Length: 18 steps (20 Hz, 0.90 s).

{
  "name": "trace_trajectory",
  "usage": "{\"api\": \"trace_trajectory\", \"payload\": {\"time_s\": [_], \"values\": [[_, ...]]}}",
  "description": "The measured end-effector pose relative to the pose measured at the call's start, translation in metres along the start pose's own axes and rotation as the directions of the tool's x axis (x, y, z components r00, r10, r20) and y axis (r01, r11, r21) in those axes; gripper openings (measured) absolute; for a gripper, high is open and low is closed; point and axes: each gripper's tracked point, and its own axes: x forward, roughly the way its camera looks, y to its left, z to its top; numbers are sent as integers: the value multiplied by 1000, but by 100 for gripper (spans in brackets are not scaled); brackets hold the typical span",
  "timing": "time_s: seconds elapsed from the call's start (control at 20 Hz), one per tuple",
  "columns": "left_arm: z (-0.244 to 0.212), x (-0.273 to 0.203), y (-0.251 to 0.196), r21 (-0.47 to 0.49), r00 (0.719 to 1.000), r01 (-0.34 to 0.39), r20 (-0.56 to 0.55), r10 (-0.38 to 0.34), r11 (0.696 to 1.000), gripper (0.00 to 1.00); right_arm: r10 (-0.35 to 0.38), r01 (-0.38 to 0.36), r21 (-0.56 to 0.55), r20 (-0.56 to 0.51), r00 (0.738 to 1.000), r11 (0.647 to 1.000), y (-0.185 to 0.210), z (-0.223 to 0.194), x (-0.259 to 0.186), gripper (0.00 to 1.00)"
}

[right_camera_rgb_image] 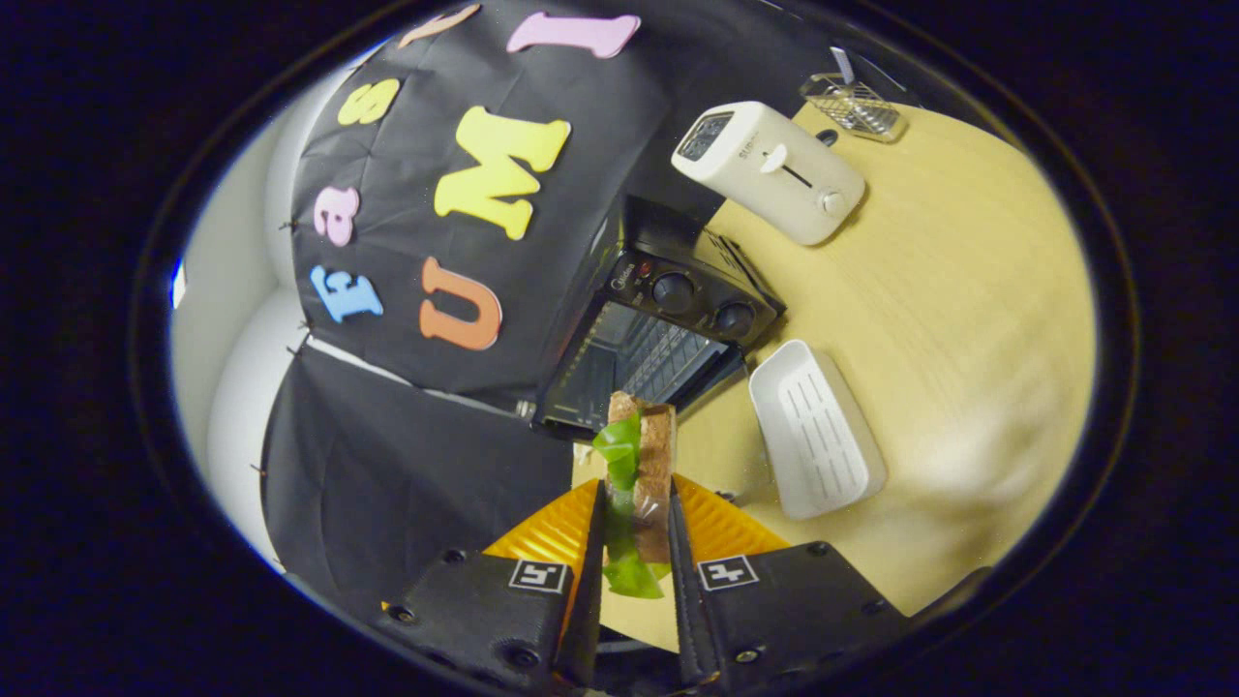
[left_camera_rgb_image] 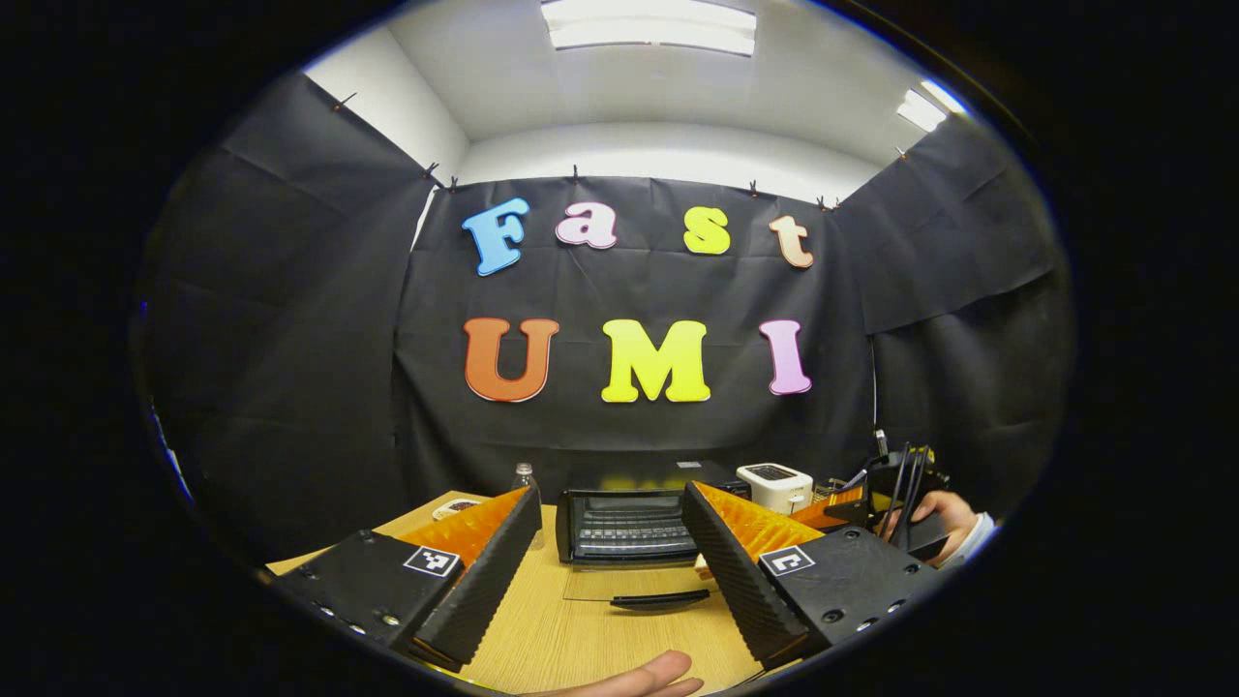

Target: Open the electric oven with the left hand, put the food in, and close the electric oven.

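The black electric oven (left_camera_rgb_image: pixel 624 528) stands at the middle of the wooden table with its glass door (left_camera_rgb_image: pixel 634 584) folded down flat and the wire rack inside showing. My left gripper (left_camera_rgb_image: pixel 610 496) is open, its fingers spread to either side of the oven, a short way in front of it. My right gripper (right_camera_rgb_image: pixel 636 494) is shut on a sandwich (right_camera_rgb_image: pixel 647 455) of brown bread with green lettuce, held on edge just in front of the oven (right_camera_rgb_image: pixel 658 329) and its open cavity. In the left gripper view the right gripper (left_camera_rgb_image: pixel 895 508) and its hand sit right of the oven.
A white toaster (right_camera_rgb_image: pixel 770 169) stands right of the oven, with a small wire rack (right_camera_rgb_image: pixel 857 102) beyond it. A white ridged tray (right_camera_rgb_image: pixel 818 431) lies on the table (right_camera_rgb_image: pixel 968 319) beside the oven's front. A bottle (left_camera_rgb_image: pixel 523 476) stands behind the oven's left. A fingertip (left_camera_rgb_image: pixel 639 678) shows at the near edge.
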Motion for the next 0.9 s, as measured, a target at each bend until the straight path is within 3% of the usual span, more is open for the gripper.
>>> {"api": "trace_trajectory", "payload": {"time_s": [0.15,0.35,0.55,0.6,0.65,0.8,0.85,0.9], "values": [[1,-5,12,-15,1000,-3,8,3,1000,96,20,-17,-18,157,987,1000,10,-16,32,36],[-8,-8,21,-20,1000,6,-18,-6,1000,97,51,-33,-61,331,942,998,30,-32,79,35],[-14,-12,25,-30,999,38,-36,-40,999,97,45,-36,-31,337,940,999,47,-57,127,35],[-17,-15,23,-26,998,51,-45,-52,998,97,42,-29,-40,362,931,999,49,-57,137,26],[-17,-16,29,-10,998,37,-49,-37,999,96,26,-9,-45,396,918,999,48,-54,145,35],[-8,-22,54,62,999,-24,-23,26,998,100,-28,48,-30,481,876,998,39,-39,169,35],[-8,-22,55,69,999,-31,-20,33,997,96,-28,52,-34,503,864,998,39,-33,177,26],[-8,-23,54,66,999,-29,-23,30,997,96,-27,55,-37,523,852,998,38,-25,185,35]]}}
